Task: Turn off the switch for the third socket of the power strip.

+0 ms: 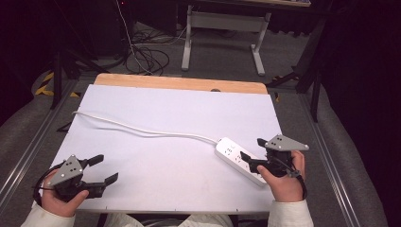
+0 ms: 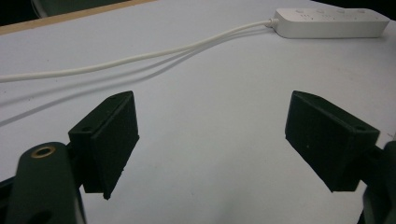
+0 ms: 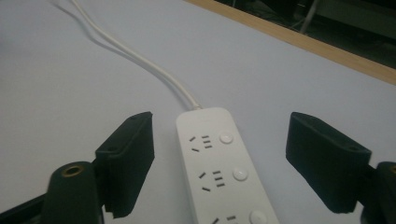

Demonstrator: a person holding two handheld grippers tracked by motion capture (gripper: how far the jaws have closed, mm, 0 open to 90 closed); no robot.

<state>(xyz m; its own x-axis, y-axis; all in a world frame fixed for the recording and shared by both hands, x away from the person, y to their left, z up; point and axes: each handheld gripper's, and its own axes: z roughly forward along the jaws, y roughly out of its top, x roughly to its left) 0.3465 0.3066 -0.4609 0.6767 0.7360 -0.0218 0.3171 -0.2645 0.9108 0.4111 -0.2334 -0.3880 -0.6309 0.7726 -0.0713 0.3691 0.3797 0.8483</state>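
White power strip (image 1: 239, 160) on white bench (image 1: 165, 123), near right edge (cord (image 1: 142, 130) trailing toward far left). Right claw (image 1: 250, 153) spread wide, straddling strip without touching. Left claw (image 1: 104, 170) spread apart over bare bench.

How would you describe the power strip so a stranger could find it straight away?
Start at the white-topped table and go to its near right area. The white rectangular plastic power strip lies flat there between the open jaws of the right hand-held gripper, a long white cable trailing from it.

White power strip (image 1: 235, 156) with cord (image 1: 142, 128) lies on white table (image 1: 165, 170).
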